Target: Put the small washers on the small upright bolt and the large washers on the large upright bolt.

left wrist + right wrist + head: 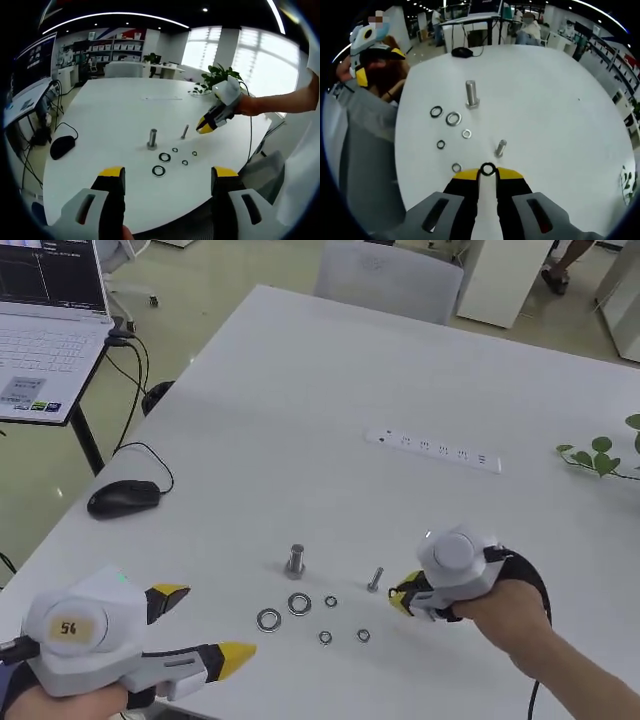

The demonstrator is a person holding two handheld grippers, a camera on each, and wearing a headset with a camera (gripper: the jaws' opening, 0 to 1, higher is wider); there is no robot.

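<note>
Left tool (168,174): jaws wide apart.
Right tool (488,176): pinches small washer (488,169); washer's lower rim hidden between jaws.
Small bolt (500,148): upright on the table, 1 o'clock of washer.

The large bolt (295,560) is standing upright on its head, its thick shank pointing up. The small bolt (375,580) is standing the same way, well to its right and a little nearer the person. Two large washers (299,604) (268,620) are lying flat side by side just in front of the large bolt, close together but not touching. Three small washers (331,601) (325,637) (363,636) are lying flat and apart, one beside the large washers and two nearer the person. A fourth small washer (483,170) is sitting pinched between the right gripper (488,175) tips, near the small bolt.
</note>
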